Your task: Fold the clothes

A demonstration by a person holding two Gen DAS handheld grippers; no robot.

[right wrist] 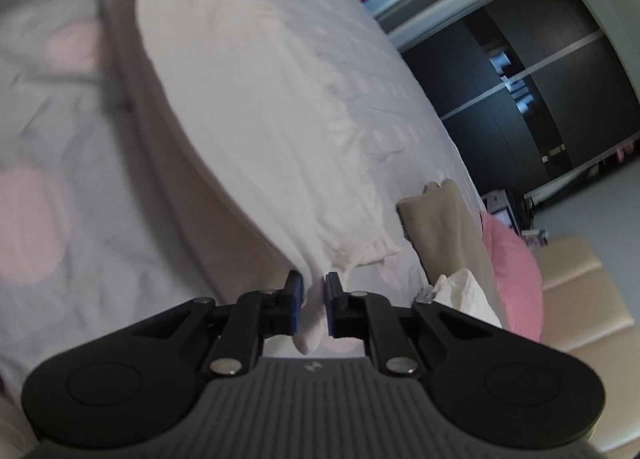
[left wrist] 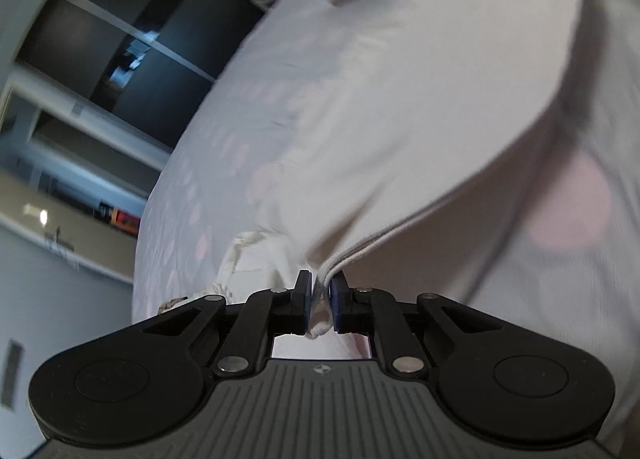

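A cream-white garment (left wrist: 392, 107) is held lifted above a bed, stretched between both grippers. My left gripper (left wrist: 320, 301) is shut on one corner of it, with the hemmed edge running up and right from the jaws. My right gripper (right wrist: 313, 309) is shut on another corner of the same white garment (right wrist: 256, 91), which hangs away from the jaws as a taut sheet. Both views are motion-blurred.
The bed sheet (right wrist: 52, 147) is pale grey with pink dots. A beige folded cloth (right wrist: 444, 219), a crumpled white cloth (right wrist: 464, 291) and a pink pillow (right wrist: 516, 271) lie near the bed's edge. A dark wardrobe (right wrist: 540, 111) stands beyond the bed.
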